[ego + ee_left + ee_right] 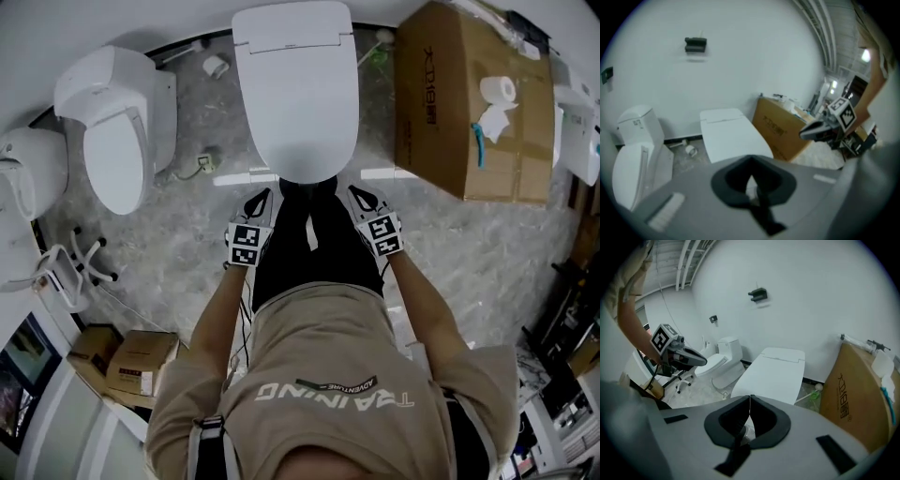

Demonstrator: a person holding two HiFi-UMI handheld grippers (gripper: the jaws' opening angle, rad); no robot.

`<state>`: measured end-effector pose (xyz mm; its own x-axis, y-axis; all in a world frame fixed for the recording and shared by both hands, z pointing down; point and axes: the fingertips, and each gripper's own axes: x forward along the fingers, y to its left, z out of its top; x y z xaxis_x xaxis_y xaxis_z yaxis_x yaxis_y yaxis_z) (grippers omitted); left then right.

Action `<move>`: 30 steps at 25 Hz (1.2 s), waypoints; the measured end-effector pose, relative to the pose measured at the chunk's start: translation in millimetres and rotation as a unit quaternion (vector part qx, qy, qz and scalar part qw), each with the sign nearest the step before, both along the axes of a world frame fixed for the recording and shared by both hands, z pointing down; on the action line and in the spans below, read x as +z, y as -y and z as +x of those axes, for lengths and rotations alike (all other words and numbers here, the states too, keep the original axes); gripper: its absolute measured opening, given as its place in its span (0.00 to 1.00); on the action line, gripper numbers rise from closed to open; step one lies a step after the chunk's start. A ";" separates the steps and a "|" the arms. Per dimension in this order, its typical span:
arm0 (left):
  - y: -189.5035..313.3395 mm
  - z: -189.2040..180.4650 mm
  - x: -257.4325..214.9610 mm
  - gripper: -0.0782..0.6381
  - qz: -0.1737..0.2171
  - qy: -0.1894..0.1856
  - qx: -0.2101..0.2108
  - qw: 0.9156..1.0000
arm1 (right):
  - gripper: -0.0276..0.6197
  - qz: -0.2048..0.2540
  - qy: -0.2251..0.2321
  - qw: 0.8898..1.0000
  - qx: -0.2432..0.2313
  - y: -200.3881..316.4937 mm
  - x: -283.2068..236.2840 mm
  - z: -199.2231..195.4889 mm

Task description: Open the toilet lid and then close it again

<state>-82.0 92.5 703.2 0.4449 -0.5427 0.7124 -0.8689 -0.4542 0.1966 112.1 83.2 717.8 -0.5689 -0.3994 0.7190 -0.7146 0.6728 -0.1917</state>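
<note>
A person stands in front of a white toilet (292,33) at 12 o'clock. Its lid (298,103) is down flat. The person holds two grippers, one in each hand, just in front of the toilet's near end. The left gripper (256,201) is at 11 o'clock and the right gripper (362,195) is at 1 o'clock, and neither one touches the lid. The left gripper's (751,168) two jaws are pressed together with nothing between them. The right gripper's (750,404) two jaws are pressed together too, and it holds nothing. A second white toilet (117,131) sits at 10 o'clock. One big brown box (441,103) stands at 2 o'clock, with one roll of toilet paper (498,90) on top. Two small brown boxes (139,361) sit at 8 o'clock on the grey floor (469,244).
</note>
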 end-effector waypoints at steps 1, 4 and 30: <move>-2.5 2.1 12.6 0.11 -0.008 -0.004 -0.002 1.000 | 0.06 -0.015 -0.002 1.000 0.000 -2.3 16.4 1.0; -11.4 10.7 53.0 0.11 -0.035 -0.015 -0.012 0.999 | 0.06 -0.048 -0.009 0.999 0.000 -8.7 61.8 9.4; -55.8 13.9 265.2 0.11 -0.107 0.014 -0.035 0.994 | 0.06 -0.100 -0.059 0.992 -0.046 -23.6 253.9 31.8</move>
<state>-68.1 148.3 968.4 0.3891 -0.4063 0.8268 -0.9037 -0.3424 0.2570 143.9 106.9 971.8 -0.5031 -0.1926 0.8425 -0.6772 0.6935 -0.2459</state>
